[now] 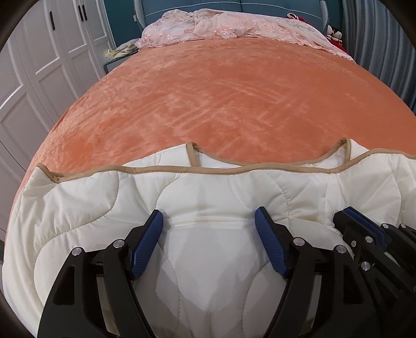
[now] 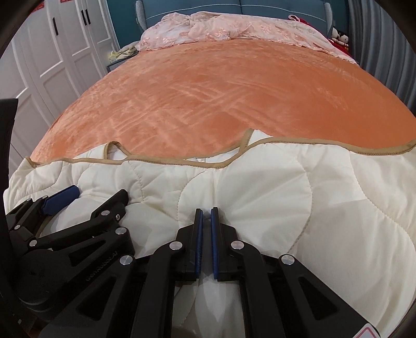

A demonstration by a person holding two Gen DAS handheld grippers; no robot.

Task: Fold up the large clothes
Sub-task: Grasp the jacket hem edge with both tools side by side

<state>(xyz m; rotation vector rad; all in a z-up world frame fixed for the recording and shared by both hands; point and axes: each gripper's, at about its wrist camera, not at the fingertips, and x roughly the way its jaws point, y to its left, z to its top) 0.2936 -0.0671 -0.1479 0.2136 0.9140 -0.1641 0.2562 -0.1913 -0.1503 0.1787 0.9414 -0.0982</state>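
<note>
White quilt (image 2: pixel 260 187) is cut off below, hiding right gripper (image 2: pixel 206 212) pinch.

Left wrist view: looks forward and steeply down along its own fingers, close above the cream quilt (image 1: pixel 208 192) at the near edge of the bed; orange bedspread (image 1: pixel 221 98) runs away to the blue headboard (image 1: pixel 187 6). White wardrobe doors (image 1: pixel 39 65) at left edge. Right gripper (image 1: pixel 345 217) enters at lower right. Right wrist view: same heading and tilt, equally close, set just to the right; left gripper (image 2: pixel 96 193) enters at lower left. Shared: quilt's tan-trimmed edge (image 2: pixel 182 162), bedspread, pink lace cover (image 2: pixel 221 28), headboard, wardrobe. The two views overlap almost entirely.
</note>
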